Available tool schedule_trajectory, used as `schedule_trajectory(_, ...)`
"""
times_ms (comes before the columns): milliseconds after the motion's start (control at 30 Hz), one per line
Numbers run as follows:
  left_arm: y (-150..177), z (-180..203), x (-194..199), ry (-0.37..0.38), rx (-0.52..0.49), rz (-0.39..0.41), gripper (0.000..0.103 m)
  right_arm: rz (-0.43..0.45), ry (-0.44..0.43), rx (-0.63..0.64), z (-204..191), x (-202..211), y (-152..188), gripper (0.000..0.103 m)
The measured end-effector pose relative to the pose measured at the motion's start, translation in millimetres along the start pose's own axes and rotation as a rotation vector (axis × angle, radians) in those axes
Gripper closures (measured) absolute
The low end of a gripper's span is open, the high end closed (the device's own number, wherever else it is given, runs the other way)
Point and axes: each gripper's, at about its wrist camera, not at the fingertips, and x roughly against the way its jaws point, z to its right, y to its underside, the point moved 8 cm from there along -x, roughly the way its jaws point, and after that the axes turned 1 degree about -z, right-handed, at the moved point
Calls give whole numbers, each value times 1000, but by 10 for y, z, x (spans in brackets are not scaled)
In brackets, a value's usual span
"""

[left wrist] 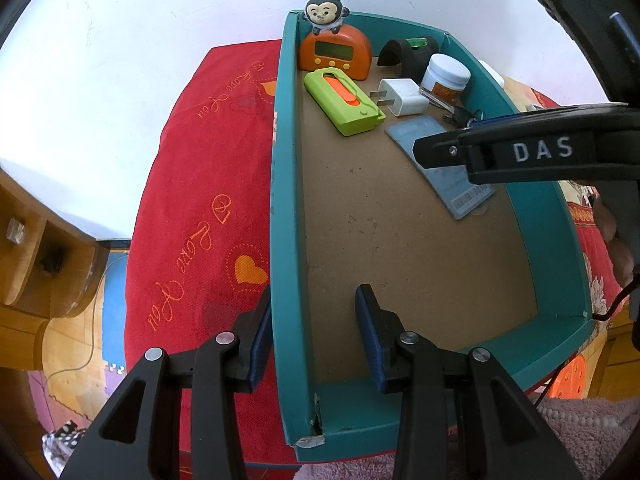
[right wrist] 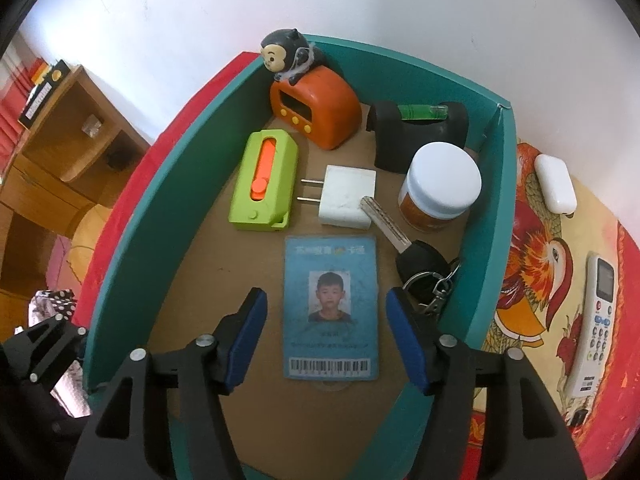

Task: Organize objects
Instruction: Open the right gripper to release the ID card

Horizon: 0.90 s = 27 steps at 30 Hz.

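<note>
A teal box (right wrist: pixel 132 240) with a cardboard floor holds an orange clock (right wrist: pixel 316 112) topped by a monkey figure (right wrist: pixel 286 56), a green and orange gadget (right wrist: pixel 264 184), a white charger (right wrist: pixel 348 196), a white-lidded jar (right wrist: pixel 440 188), a black key (right wrist: pixel 420 264) and a blue ID card (right wrist: pixel 331 308). My right gripper (right wrist: pixel 326 320) hangs open over the card, a pad on either side, neither touching it. It reaches in from the right as the right gripper (left wrist: pixel 436 152) in the left wrist view. My left gripper (left wrist: pixel 314 320) is shut on the box's left wall (left wrist: pixel 286 240).
The box lies on a red printed cloth (left wrist: pixel 192 220). Right of the box, on the cloth, lie a white case (right wrist: pixel 555 184) and a white remote (right wrist: pixel 596 320). A black holder with a green tube (right wrist: pixel 416 132) stands at the box's back. A wooden cabinet (right wrist: pixel 60 152) stands left.
</note>
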Motion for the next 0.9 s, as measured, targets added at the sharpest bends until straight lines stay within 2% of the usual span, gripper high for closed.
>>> schedule_trajectory(300,0,-4,1,0,-1,0,64,31,-22,-35,59,137,28,36)
schedule_trajectory(600,-2,-7,1,1,-2,0,64,107,-65,-80,227,473,-62,36)
schedule_trajectory(900,-4,-10,0,1,-2,-1,64,139,-56,-87,335,691,-49,36)
